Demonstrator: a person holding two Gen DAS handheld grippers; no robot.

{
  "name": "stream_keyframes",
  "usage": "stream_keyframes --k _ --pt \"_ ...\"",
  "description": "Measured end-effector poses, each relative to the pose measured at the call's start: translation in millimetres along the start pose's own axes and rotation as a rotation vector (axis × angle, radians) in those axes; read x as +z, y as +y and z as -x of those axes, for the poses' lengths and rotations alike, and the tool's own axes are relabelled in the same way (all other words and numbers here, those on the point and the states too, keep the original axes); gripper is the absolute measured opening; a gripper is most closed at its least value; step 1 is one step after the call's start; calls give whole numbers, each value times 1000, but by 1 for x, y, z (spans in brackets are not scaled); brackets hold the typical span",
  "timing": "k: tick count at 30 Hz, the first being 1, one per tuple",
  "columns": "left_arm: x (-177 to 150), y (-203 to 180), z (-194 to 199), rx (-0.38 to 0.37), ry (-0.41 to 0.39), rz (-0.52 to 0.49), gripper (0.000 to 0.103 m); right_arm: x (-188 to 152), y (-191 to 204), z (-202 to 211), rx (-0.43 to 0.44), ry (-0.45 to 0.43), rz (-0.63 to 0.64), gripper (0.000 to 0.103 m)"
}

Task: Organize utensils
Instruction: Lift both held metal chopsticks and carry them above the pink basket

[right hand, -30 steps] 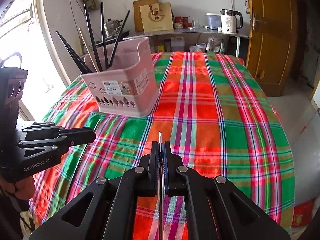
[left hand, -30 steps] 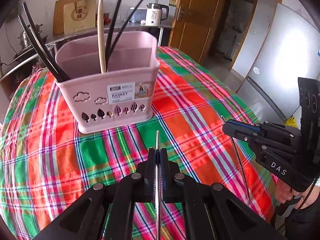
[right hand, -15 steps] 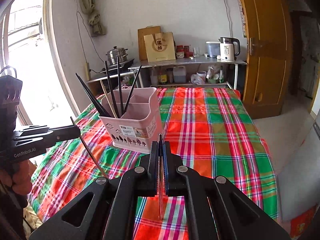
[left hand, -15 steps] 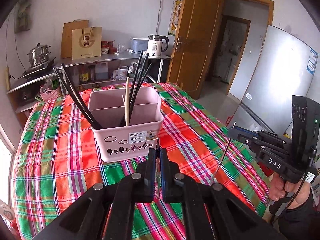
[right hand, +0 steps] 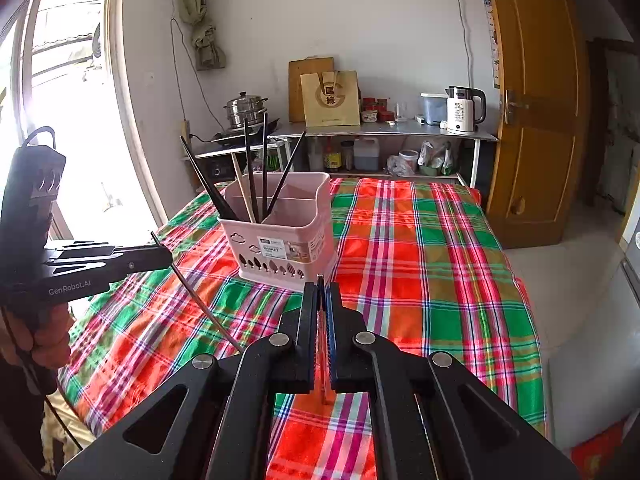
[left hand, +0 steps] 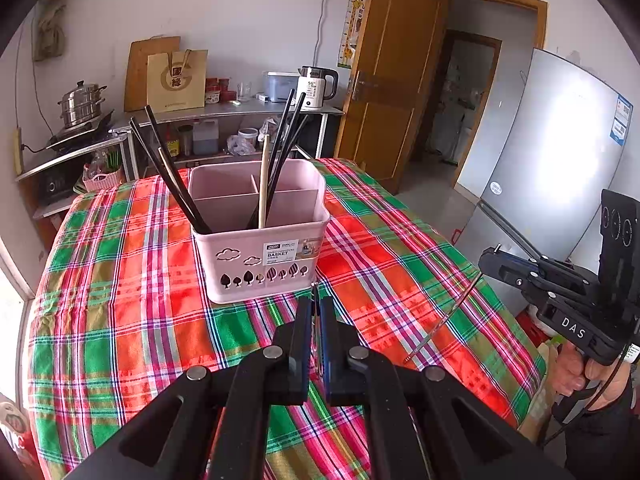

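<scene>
Your left gripper and right gripper each clenched a metal chopstick before the pink utensil basket.

The basket at centre frame is pale pink, with a white label and dark leaf-shaped cut-outs; the chopsticks in it are black, one pale tan; the tablecloth is plaid in red, green, pink and white; the door at upper right is brown.
</scene>
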State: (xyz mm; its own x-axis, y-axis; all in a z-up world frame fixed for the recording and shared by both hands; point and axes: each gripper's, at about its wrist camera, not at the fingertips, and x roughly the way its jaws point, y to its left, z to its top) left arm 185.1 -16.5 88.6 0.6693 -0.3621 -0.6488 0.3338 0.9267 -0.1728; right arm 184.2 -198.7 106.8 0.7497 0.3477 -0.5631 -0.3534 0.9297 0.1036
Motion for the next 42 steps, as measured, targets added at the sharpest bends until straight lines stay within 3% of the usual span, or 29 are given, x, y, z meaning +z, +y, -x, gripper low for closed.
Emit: stream_keyframes --k 15,29,42 --pt "28 31 30 19 -79 55 3 38 18 -2 66 -95 3 4" --pt "98 79 55 35 -195 123 4 98 44 -31 170 -199 6 4" --pt "132 100 37 35 -221 128 4 130 55 -61 220 -263 -14 4"
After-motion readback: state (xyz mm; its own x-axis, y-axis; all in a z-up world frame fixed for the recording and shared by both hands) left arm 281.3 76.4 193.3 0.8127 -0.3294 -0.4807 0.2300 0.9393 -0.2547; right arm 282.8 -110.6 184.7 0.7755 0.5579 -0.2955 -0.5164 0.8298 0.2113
